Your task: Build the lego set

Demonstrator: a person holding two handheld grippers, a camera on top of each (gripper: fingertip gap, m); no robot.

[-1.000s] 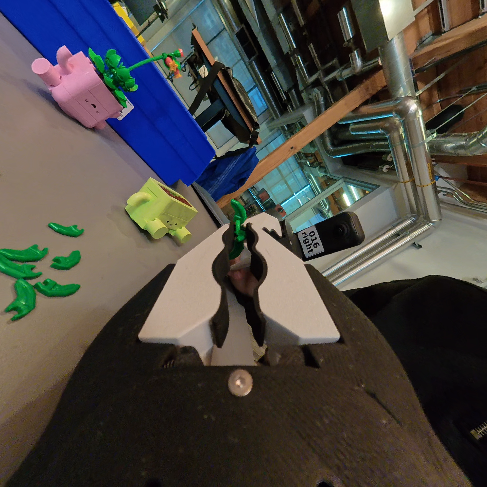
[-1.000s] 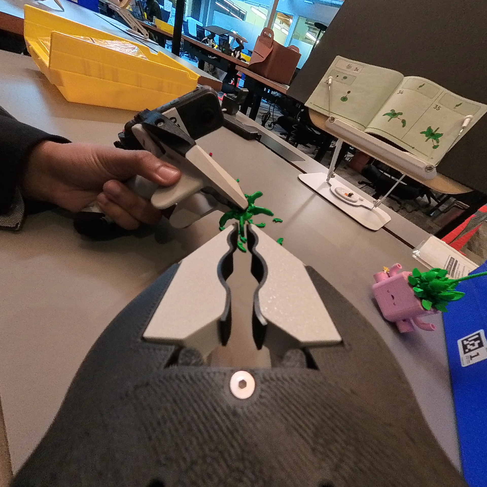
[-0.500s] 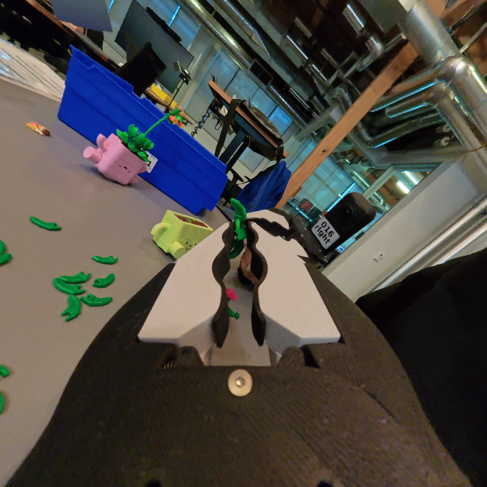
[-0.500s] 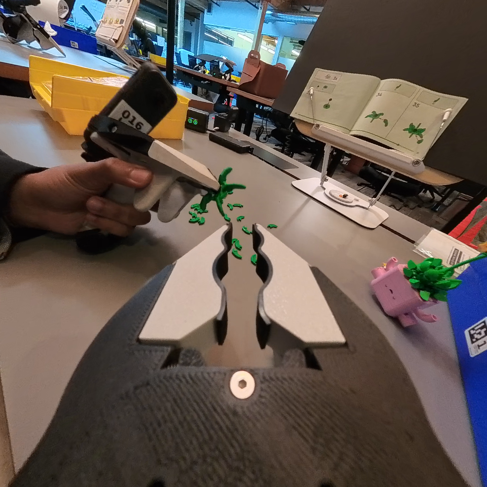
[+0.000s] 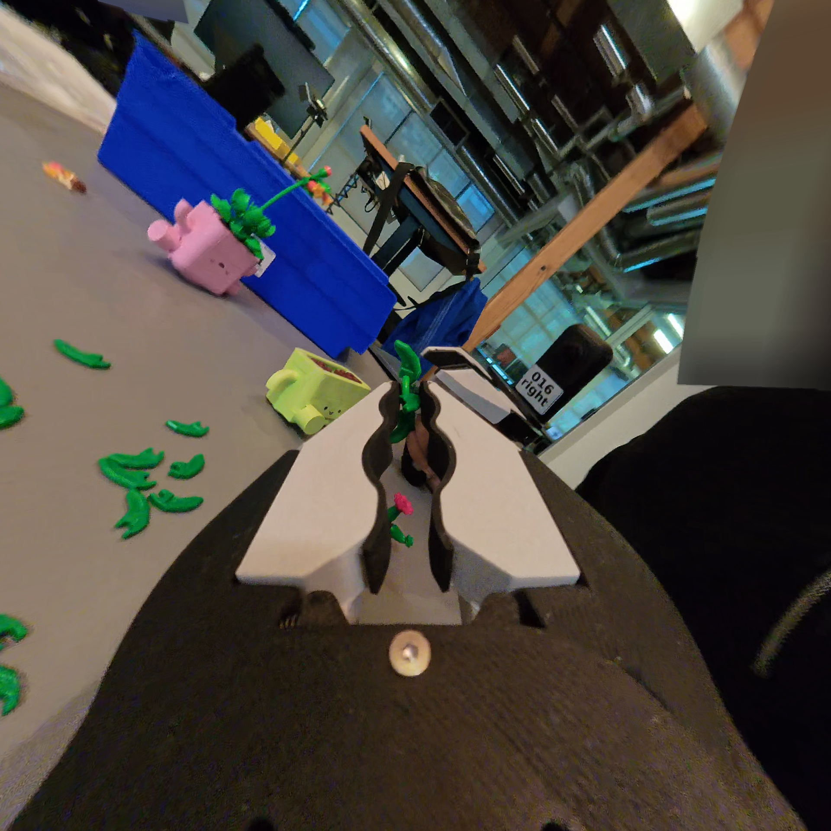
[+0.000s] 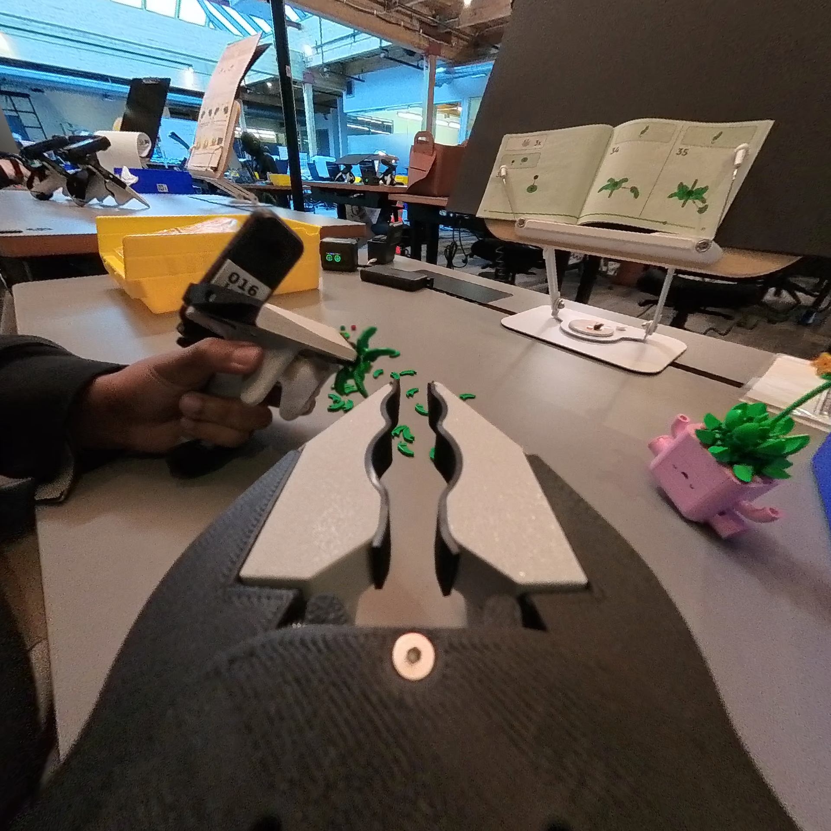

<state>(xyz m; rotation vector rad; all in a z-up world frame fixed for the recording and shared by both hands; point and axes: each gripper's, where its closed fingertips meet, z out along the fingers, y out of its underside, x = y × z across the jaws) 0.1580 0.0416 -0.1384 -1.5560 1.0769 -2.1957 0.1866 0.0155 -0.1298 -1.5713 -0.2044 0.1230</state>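
Leaf cluster (image 5: 407, 395) pinched in left tool (image 5: 407, 391) | right tool (image 6: 413, 387) spread | grey table (image 6: 517, 359), workshop

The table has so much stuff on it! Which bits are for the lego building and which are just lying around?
For the building:
- leafy green plant held in the left tongs
- loose green leaves
- instruction booklet
- lime pot
- pink pot

Just lying around:
- yellow bins
- blue bin
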